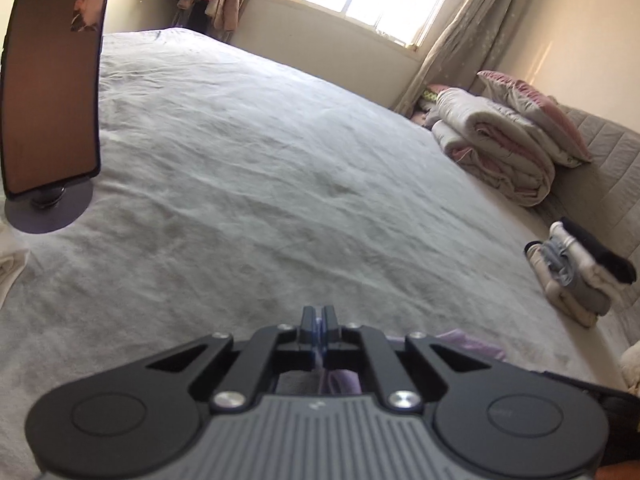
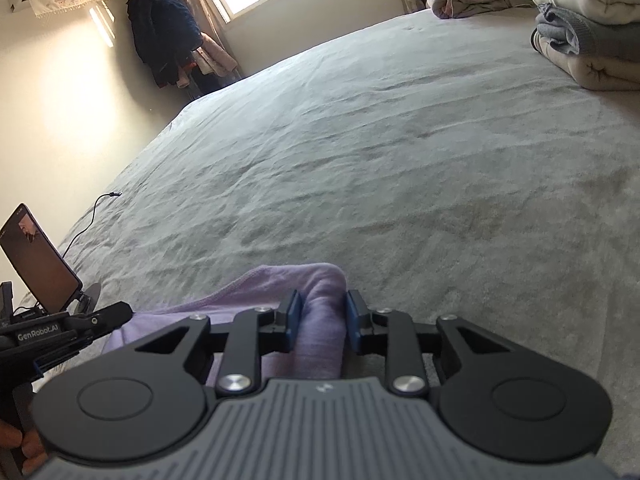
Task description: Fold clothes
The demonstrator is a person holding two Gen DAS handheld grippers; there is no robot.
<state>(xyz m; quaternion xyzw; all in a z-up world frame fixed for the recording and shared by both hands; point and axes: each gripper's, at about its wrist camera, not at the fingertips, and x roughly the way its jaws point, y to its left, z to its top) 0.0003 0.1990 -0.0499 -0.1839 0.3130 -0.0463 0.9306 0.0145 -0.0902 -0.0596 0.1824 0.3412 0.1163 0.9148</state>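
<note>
A lilac garment (image 2: 316, 312) lies bunched on the grey bed sheet (image 2: 400, 160) at the near edge. My right gripper (image 2: 320, 308) is shut on a thick fold of it, the fabric filling the gap between the blue pads. My left gripper (image 1: 319, 320) is shut on a thin edge of the same lilac garment (image 1: 468, 340), which hangs below the fingers and shows to the right. The left gripper's body also shows in the right wrist view (image 2: 60, 332), at the garment's left side.
A phone on a round stand (image 1: 52, 88) sits on the bed at the left, with a cable (image 2: 88, 216) behind it. A stack of folded clothes (image 1: 580, 272) lies at the right edge. Rolled quilts and a pillow (image 1: 504, 148) lie beyond. The window wall is at the far end.
</note>
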